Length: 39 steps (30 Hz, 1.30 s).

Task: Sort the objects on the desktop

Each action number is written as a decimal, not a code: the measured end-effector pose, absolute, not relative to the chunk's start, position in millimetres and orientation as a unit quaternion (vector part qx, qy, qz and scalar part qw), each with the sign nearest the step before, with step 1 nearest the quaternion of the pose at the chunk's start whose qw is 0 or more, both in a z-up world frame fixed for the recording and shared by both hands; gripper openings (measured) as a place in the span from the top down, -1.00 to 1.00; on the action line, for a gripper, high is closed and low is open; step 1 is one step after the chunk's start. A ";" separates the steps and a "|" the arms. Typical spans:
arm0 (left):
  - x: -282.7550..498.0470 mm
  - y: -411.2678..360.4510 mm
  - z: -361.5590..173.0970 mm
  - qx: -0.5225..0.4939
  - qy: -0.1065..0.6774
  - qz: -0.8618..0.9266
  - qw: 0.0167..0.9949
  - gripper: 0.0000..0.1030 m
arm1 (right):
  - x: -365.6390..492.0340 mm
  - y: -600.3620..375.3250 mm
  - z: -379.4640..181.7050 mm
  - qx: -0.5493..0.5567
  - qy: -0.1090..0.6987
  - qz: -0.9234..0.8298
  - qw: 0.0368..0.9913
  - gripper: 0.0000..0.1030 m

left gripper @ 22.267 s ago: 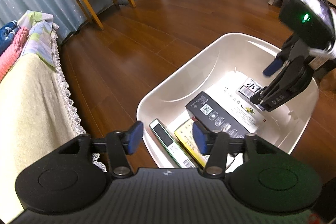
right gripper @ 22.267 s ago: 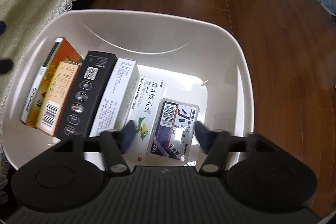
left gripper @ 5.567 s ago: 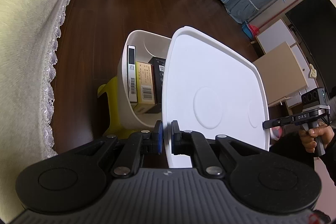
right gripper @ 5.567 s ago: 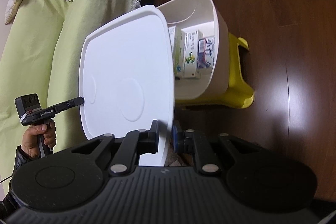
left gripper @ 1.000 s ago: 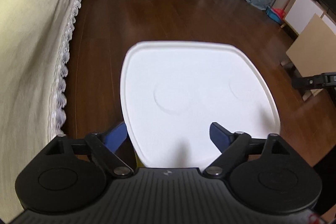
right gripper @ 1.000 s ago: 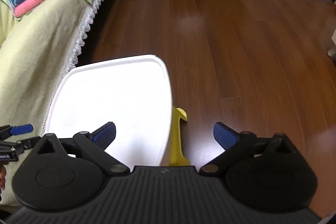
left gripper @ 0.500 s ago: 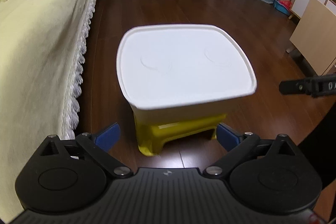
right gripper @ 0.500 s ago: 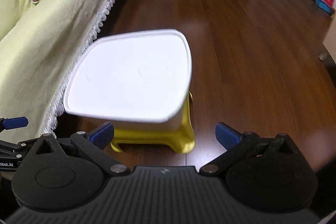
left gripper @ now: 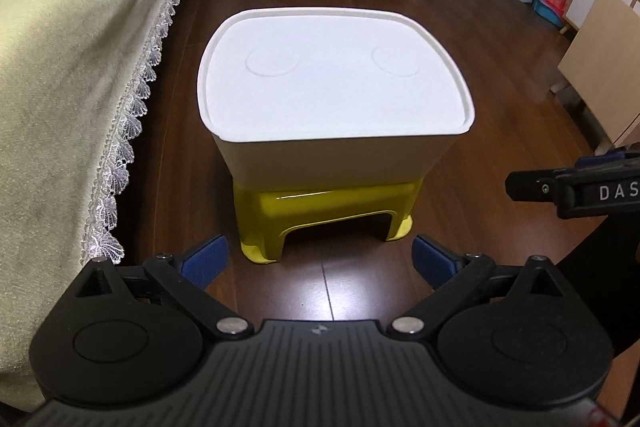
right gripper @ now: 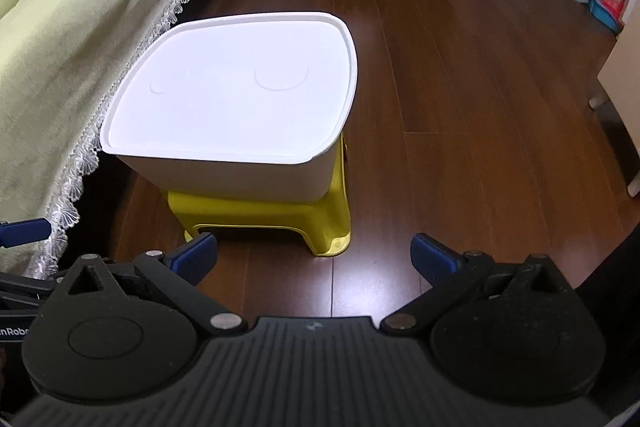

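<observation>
My left gripper (left gripper: pixel 320 257) is spread wide with nothing between its blue-padded fingers (left gripper: pixel 204 261), and my right gripper (right gripper: pixel 314 257) is spread just as wide and equally empty. Ahead of both, at twelve o'clock, the white plastic storage bin (left gripper: pixel 332 163) sits on a small yellow plastic stool (left gripper: pixel 328 207) on the dark wooden floor (left gripper: pixel 500 39), with its flat white lid (left gripper: pixel 332 87) seated level on the rim, so I cannot see what is inside. My left view meets the bin nearly square on and shows both round dimples in the lid clearly; my right view sees it from an angle, at about eleven o'clock, with one dimple plain and the other faint. The bed with its pale green lace-edged cover (left gripper: pixel 72 67) runs along the nine o'clock side in both views, just beside the bin. Only my left view shows my right gripper's black finger, lettered "DAS", at three o'clock, and a light wooden panel (left gripper: pixel 600 67) at two o'clock. Only my right view catches a blue pad of my left gripper at its eight o'clock edge.
</observation>
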<state>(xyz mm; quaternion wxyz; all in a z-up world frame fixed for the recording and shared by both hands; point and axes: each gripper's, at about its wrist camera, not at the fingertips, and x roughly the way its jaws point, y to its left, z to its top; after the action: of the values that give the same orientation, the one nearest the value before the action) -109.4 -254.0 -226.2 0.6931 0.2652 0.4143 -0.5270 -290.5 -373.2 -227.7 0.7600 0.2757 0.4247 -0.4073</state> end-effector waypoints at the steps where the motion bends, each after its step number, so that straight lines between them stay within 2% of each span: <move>1: -109.1 -254.1 -227.8 0.265 0.415 -0.525 0.695 -0.92 | -290.2 -373.2 -228.0 0.277 0.424 -0.408 0.760 -0.98; 25: -118.6 -261.7 -225.9 0.272 0.402 -0.529 0.696 -0.94 | -279.5 -377.7 -234.2 0.283 0.445 -0.407 0.746 -0.98; 39: -120.4 -247.4 -184.0 0.284 0.381 -0.516 0.712 -0.98 | -269.3 -359.5 -192.3 0.287 0.459 -0.415 0.732 -0.98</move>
<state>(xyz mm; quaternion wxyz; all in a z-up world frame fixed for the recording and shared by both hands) -120.4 -247.4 -184.0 0.7122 0.2845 0.3809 -0.5165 -269.3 -359.5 -192.3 0.7315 0.2870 0.4590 -0.4145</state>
